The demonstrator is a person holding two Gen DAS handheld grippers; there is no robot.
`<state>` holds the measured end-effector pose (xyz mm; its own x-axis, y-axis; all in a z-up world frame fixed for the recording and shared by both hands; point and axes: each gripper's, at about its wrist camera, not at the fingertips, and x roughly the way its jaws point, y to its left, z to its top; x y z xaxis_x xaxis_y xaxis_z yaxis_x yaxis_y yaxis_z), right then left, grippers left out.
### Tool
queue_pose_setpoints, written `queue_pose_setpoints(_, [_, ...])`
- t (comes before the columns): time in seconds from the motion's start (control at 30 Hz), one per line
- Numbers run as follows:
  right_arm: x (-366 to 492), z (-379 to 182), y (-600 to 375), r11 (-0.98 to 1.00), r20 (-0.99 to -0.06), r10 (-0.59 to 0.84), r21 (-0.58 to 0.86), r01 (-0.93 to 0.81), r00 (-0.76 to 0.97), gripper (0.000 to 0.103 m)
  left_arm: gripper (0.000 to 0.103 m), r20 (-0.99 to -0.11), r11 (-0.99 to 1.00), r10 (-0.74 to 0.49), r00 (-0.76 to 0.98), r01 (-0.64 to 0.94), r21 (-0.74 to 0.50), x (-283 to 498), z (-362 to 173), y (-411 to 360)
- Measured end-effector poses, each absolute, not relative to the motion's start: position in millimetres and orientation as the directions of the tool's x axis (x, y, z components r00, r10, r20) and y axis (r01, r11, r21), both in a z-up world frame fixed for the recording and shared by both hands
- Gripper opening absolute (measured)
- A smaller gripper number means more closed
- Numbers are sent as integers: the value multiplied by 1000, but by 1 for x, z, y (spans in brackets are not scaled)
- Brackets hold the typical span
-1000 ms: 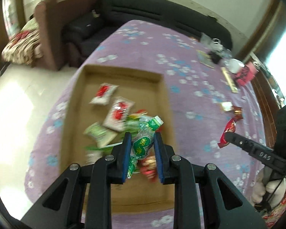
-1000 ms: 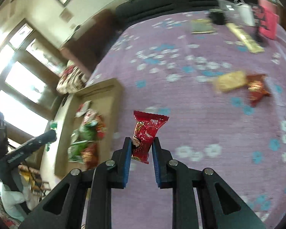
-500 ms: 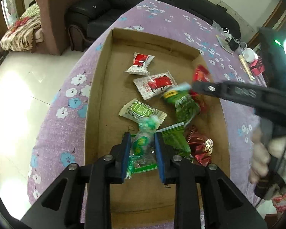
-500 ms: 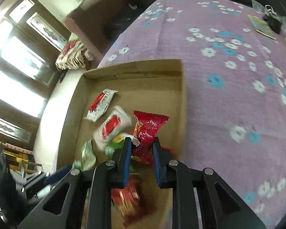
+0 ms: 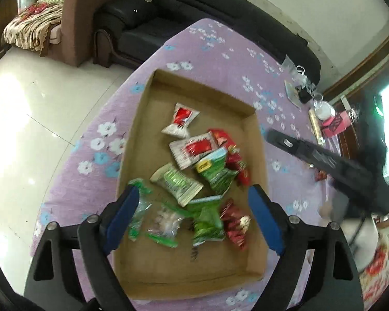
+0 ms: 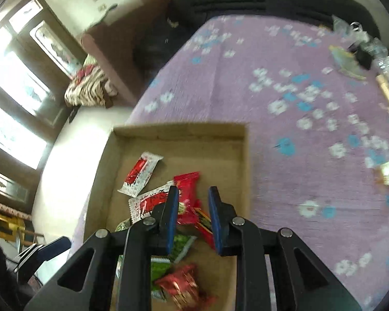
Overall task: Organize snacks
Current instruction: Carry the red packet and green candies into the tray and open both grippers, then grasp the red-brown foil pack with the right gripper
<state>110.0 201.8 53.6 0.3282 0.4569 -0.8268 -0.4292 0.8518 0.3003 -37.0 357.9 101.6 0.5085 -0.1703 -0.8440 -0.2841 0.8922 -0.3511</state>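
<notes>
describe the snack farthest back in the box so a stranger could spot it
Find the cardboard box on the purple flowered cloth. Nearest its far wall lies a white packet with a red centre, alone, touching no other snack.

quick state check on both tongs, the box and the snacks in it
left tongs: wide open, empty, above the box
right tongs: part open, nothing clamped
cardboard box: open-topped, flat on the purple tablecloth
clear green-edged packet: lying loose in the box
red packet: lying loose in the box
</notes>
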Motion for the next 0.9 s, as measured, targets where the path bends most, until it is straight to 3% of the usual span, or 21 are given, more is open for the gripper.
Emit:
queue_pose_setpoints(0.13, [101, 68, 159, 873, -807, 442, 287, -394, 392, 23, 86, -839, 931, -83, 539, -259, -258, -27, 118, 331])
queue_pose_setpoints(0.2, [99, 70, 140, 880, -806, 440, 301, -366, 396, 23, 86, -823, 964, 46, 567, -240, -112, -27, 133, 307])
queue_pose_setpoints(0.27, [96, 70, 120, 883, -804, 443, 315, -347, 397, 23, 86, -773, 967, 197, 603, -251, 50, -28, 149, 282])
queue_pose_setpoints(0.33, [93, 69, 101, 885, -806, 438, 309, -348, 398, 23, 87, -688, 954, 277, 671, -276, 115, -35, 172, 257])
queue_pose_setpoints(0.4, [90, 71, 82, 887, -805, 432, 300, -350, 405, 23, 101, -688, 967, 213, 694, -249, 49, -33, 182, 242])
queue_pose_setpoints(0.5, [86, 75, 48, 895, -797, 423, 294, -335, 432, 23, 101, -793, 974, 28, 609, -195, -115, -11, 168, 234])
queue_pose_setpoints(0.6, [89, 73, 2, 912, -797, 399, 296, -283, 453, 23, 98, -779, 970, 82, 622, -230, -82, -10, 168, 221])
queue_pose_setpoints(0.7, [93, 65, -40, 935, -811, 352, 280, -219, 468, 23, 98, -705, 970, 146, 694, -241, -36, -16, 184, 202])
queue_pose_setpoints(0.8, [99, 53, -85, 957, -830, 291, 251, -147, 476, 23, 98, -684, 979, 97, 724, -195, -68, -5, 190, 192])
queue_pose_setpoints(0.9, [108, 44, -122, 965, -841, 255, 249, -78, 478, 23, 98, -738, 974, -18, 675, -156, -166, 18, 178, 188])
